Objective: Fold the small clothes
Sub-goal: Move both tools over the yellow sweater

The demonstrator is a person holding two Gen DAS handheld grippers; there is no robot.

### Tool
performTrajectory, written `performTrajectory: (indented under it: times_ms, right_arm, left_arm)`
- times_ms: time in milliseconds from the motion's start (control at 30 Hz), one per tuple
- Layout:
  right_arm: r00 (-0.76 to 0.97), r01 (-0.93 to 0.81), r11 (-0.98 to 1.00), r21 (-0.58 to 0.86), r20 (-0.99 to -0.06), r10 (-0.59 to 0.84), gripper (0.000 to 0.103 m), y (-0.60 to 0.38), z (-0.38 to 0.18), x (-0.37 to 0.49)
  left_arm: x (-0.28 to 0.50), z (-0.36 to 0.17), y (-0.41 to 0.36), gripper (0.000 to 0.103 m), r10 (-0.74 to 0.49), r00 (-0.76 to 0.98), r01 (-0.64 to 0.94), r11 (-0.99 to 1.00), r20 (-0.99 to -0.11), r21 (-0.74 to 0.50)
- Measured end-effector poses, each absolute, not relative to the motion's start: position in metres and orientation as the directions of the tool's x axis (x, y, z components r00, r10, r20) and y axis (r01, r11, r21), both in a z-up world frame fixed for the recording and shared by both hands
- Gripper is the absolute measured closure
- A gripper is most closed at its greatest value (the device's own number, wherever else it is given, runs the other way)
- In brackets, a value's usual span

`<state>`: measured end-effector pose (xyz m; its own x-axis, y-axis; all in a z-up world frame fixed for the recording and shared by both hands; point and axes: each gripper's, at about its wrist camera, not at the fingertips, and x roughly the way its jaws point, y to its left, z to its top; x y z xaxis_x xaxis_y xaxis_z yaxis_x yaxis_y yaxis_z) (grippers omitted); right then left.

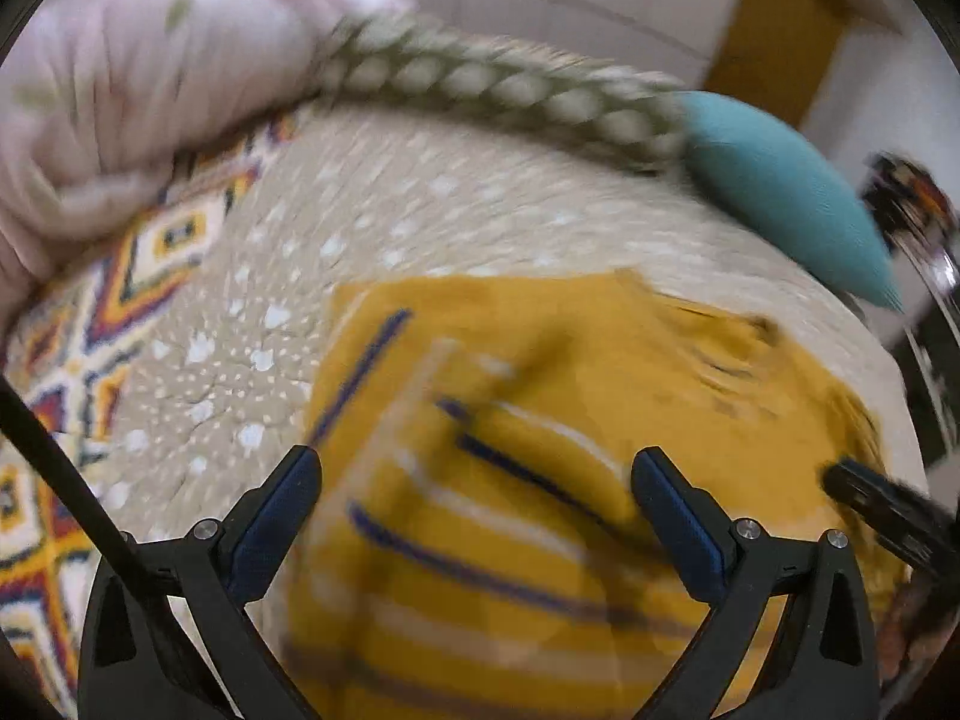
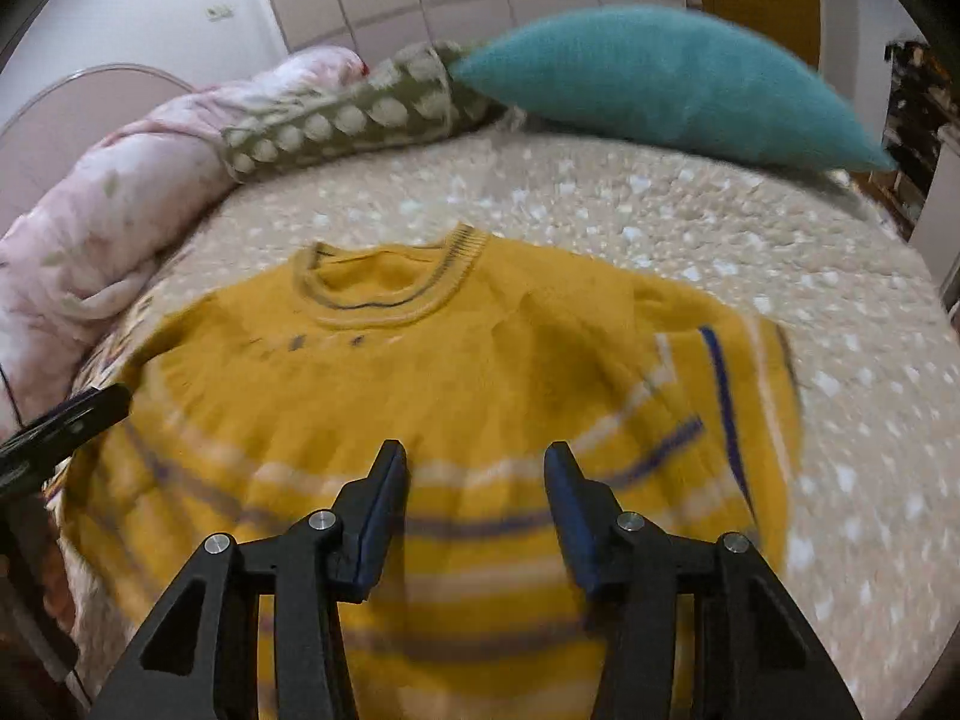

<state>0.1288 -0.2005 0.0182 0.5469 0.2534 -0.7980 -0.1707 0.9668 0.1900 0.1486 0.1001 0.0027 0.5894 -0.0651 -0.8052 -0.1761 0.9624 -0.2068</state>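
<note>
Sweater flat on bed, beneath right claw, ungripped.

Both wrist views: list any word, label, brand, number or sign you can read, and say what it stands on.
None can be read.
Yellow sweater: stripes and small dark marks below the collar, too blurred to tell whether they are letters.
Bedspread, teal pillow, pink quilt: pattern only, no text.
Wall: a small plate, too small to read.
</note>
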Motion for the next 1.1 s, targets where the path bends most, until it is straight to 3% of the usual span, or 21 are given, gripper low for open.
performTrajectory:
  times_ms: [100, 300, 333, 400, 733, 1100]
  right_arm:
    - [0.53, -0.14, 0.961, 0.237, -0.802, 0.275, 0.05, -0.211, 0.009, 0.16]
    - [0.544, -0.06, 0.951, 0.302, -0.789, 0.285, 0.05, -0.236, 0.01, 0.203]
    - [0.548, -0.045, 0.949, 0.312, -0.787, 0.284, 0.047, -0.241, 0.012, 0.204]
    - [0.576, 0.051, 0.974, 0.222, -0.803, 0.153, 0.037, -0.253, 0.022, 0.201]
    - [0.638, 0.035, 0.977, 0.212, -0.757, 0.141, 0.034, -0.316, 0.054, 0.09]
    - [0.655, 0.029, 0.93, 0.367, -0.709, 0.26, 0.029, -0.322, 0.026, -0.009]
  left_arm:
    - [0.169, -0.014, 0.129, 0.0, -0.098, 0.574, -0.244, 0.927, -0.813, -0.284]
    - [0.172, -0.002, 0.14, 0.0, -0.025, 0.576, -0.272, 0.937, -0.817, -0.22]
    - [0.168, 0.003, 0.142, 0.0, -0.013, 0.579, -0.277, 0.937, -0.815, -0.212]
    - [0.16, 0.012, 0.15, 0.0, 0.019, 0.591, -0.29, 0.938, -0.807, -0.19]
    - [0.068, 0.058, 0.125, 0.0, 0.116, 0.661, -0.199, 0.98, -0.741, -0.024]
    - [0.001, 0.064, 0.052, 0.0, 0.169, 0.73, -0.088, 0.984, -0.662, 0.155]
